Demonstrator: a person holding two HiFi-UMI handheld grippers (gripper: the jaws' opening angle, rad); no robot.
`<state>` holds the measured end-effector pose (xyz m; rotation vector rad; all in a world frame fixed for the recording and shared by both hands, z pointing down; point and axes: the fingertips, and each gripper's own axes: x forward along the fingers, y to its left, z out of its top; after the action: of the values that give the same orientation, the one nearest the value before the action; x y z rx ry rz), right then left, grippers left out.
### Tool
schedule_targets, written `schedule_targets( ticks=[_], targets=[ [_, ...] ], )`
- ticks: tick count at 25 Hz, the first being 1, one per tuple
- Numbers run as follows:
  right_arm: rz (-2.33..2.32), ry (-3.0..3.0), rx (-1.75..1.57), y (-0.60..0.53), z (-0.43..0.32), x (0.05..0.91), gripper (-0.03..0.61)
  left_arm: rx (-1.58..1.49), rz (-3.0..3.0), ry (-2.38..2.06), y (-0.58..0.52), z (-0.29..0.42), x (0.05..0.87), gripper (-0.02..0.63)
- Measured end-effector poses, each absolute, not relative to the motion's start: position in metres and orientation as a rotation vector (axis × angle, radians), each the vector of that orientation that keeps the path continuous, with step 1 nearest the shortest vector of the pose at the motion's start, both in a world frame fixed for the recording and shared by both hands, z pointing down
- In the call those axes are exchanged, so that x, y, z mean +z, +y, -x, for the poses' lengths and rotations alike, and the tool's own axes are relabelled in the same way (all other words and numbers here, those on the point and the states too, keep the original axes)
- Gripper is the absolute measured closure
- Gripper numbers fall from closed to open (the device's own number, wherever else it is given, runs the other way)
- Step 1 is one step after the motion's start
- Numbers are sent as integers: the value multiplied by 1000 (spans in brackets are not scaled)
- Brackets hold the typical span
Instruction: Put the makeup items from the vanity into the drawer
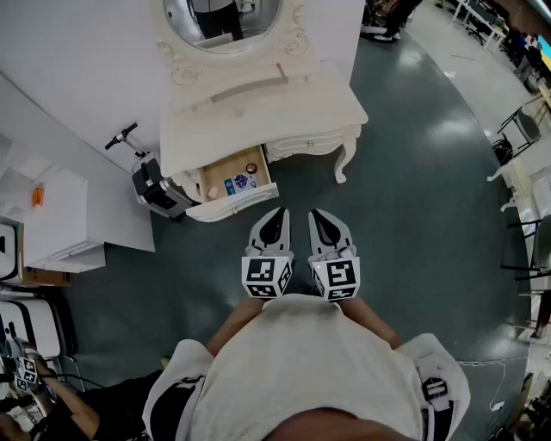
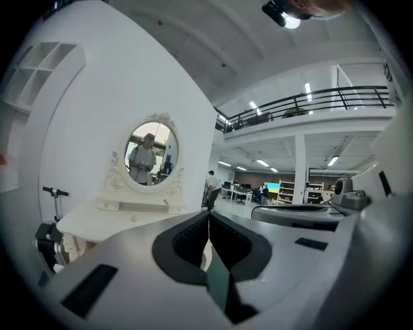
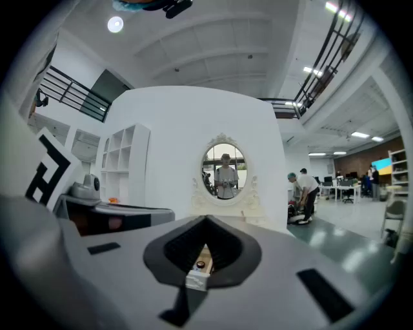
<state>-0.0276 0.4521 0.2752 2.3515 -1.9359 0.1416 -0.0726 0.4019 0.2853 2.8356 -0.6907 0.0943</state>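
Note:
The white vanity [image 1: 258,116] stands ahead with its oval mirror [image 1: 225,21]. Its wooden drawer [image 1: 213,177] is pulled out and holds a blue packet [image 1: 230,186] and small round items [image 1: 242,181]. A thin pink stick [image 1: 281,69] lies on the vanity top near the mirror base. My left gripper [image 1: 280,212] and right gripper [image 1: 315,214] hang side by side over the floor, short of the drawer front, both shut and empty. In the left gripper view my left gripper [image 2: 208,216] points at the vanity [image 2: 116,219]. The right gripper [image 3: 206,221] faces the mirror [image 3: 224,171], with the drawer [image 3: 202,258] showing under its tips.
A black scooter [image 1: 153,185] leans at the vanity's left side. A white shelf unit [image 1: 52,215] stands further left. Chairs [image 1: 521,129] stand at the right edge. A person [image 1: 60,409] sits at the lower left, and another person [image 3: 303,193] bends over past the vanity.

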Motion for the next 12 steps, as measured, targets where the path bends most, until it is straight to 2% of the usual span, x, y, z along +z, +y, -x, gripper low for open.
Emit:
schedule_targets(
  ticks=[12],
  targets=[
    [-2314, -1958, 180, 441, 43, 285, 565, 104, -2815, -702, 391, 85, 290, 606]
  ],
)
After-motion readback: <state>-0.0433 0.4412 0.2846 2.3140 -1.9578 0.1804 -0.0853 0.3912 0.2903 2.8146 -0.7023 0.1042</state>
